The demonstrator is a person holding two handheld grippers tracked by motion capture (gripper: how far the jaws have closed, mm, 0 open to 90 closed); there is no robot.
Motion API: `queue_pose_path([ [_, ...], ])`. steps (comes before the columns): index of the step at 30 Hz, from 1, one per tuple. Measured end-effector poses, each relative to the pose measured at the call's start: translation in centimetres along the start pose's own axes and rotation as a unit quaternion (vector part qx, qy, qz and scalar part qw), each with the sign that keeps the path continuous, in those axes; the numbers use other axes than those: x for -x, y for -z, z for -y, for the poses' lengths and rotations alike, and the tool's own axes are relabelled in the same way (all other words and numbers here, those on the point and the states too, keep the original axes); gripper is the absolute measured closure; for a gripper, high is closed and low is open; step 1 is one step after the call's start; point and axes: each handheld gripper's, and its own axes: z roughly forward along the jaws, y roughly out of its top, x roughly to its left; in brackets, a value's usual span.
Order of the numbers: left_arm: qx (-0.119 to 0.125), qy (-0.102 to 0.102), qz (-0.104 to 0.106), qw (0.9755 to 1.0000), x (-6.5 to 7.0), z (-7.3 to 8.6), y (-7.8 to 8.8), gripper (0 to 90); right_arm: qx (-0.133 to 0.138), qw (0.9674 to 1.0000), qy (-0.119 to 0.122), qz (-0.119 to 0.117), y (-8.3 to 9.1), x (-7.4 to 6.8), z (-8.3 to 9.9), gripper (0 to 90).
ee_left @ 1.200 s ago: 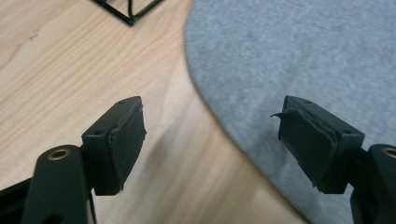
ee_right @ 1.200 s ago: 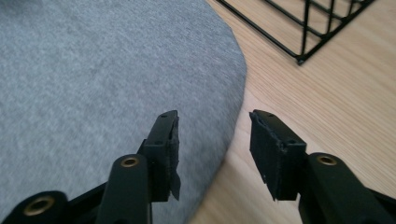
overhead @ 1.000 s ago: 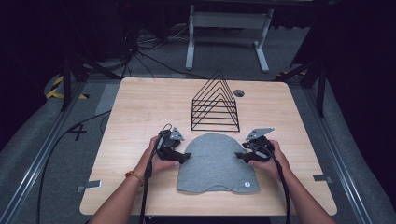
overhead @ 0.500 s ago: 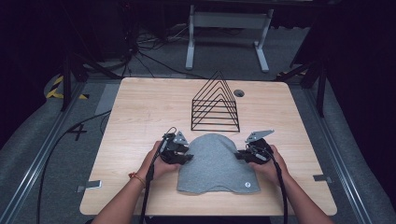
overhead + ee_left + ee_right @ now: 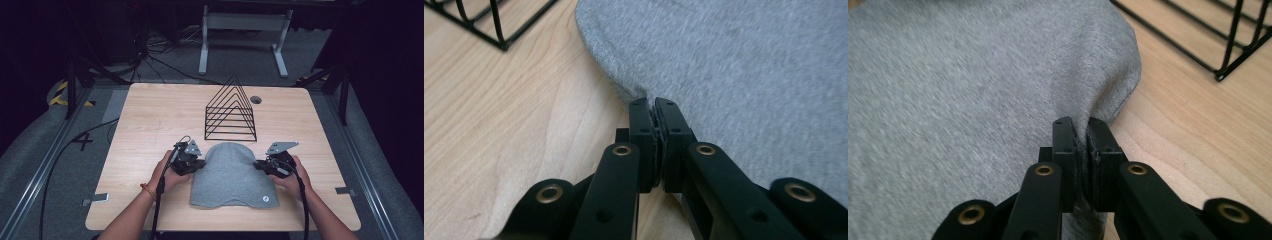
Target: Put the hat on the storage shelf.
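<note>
A grey knitted beanie [image 5: 231,175] lies flat on the wooden table [image 5: 150,120], its rounded crown toward the wire rack. My left gripper [image 5: 197,165] sits at the beanie's left edge; its jaws have just been closing and now pinch the fabric edge [image 5: 644,95]. My right gripper [image 5: 260,165] sits at the beanie's right edge, and its jaws have likewise just been closing onto a fold of the grey knit [image 5: 1083,115]. Both hands rest low on the table on either side of the beanie [image 5: 973,100].
A black wire rack [image 5: 231,112] with triangular dividers stands just behind the beanie, its base corner [image 5: 499,42] close to my left gripper. A small round grommet [image 5: 256,99] sits in the tabletop behind the rack. Cables trail off the table's near edge.
Both grippers slid inward to the beanie's side edges and their jaws went from open to shut on the fabric. The beanie itself lies where it was.
</note>
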Motion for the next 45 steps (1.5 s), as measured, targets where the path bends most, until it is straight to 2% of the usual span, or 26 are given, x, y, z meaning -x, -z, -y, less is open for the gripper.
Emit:
queue_pose_path([
  [2, 0.007, -0.002, -0.006, 1.0000, 0.3, -0.3, 0.4, 87.5, 0.008, 1.0000, 0.002, 0.002, 0.4, -0.1, -0.1, 84.6],
  [6, 0.020, -0.023, -0.020, 0.9993, 0.9, -0.8, 1.4, 87.6, 0.025, 0.9996, 0.008, 0.001, 1.6, -0.2, -0.2, 84.6],
  [7, 0.027, -0.021, -0.020, 0.9992, 1.0, -0.9, 1.6, 87.7, 0.029, 0.9995, 0.009, 0.001, 2.0, -0.2, -0.3, 84.7],
  [10, 0.032, -0.027, -0.014, 0.9990, 1.2, -1.3, 2.3, 87.8, 0.044, 0.9990, 0.005, 0.004, 3.0, -0.3, -0.4, 84.7],
  [17, 0.046, -0.045, -0.014, 0.9978, 1.5, -2.6, 3.2, 87.8, 0.070, 0.9973, 0.013, 0.017, 4.9, -0.4, -1.2, 84.8],
  [23, 0.058, -0.053, -0.016, 0.9967, 1.3, -4.0, 4.0, 87.9, 0.079, 0.9963, 0.021, 0.028, 5.9, -0.3, -1.8, 84.8],
  [28, 0.073, -0.073, -0.026, 0.9943, 1.3, -6.1, 5.5, 88.0, 0.096, 0.9946, 0.019, 0.034, 7.1, 0.0, -2.5, 84.8],
  [34, 0.093, -0.085, -0.030, 0.9916, 1.2, -8.5, 7.2, 88.0, 0.116, 0.9921, 0.028, 0.040, 8.7, 0.1, -3.9, 84.7],
  [36, 0.095, -0.091, -0.034, 0.9907, 1.3, -9.2, 7.8, 88.0, 0.123, 0.9910, 0.032, 0.042, 9.4, 0.1, -4.6, 84.7],
  [40, 0.117, -0.099, -0.038, 0.9875, 1.1, -10.7, 9.3, 88.0, 0.138, 0.9881, 0.041, 0.054, 10.9, 0.1, -6.2, 84.7],
  [43, 0.126, -0.101, -0.039, 0.9861, 1.0, -11.8, 10.3, 88.0, 0.148, 0.9857, 0.047, 0.064, 12.1, 0.3, -7.4, 84.8],
  [45, 0.134, -0.105, -0.045, 0.9843, 1.0, -12.6, 10.9, 88.0, 0.155, 0.9843, 0.049, 0.068, 12.8, 0.6, -8.3, 84.8],
])
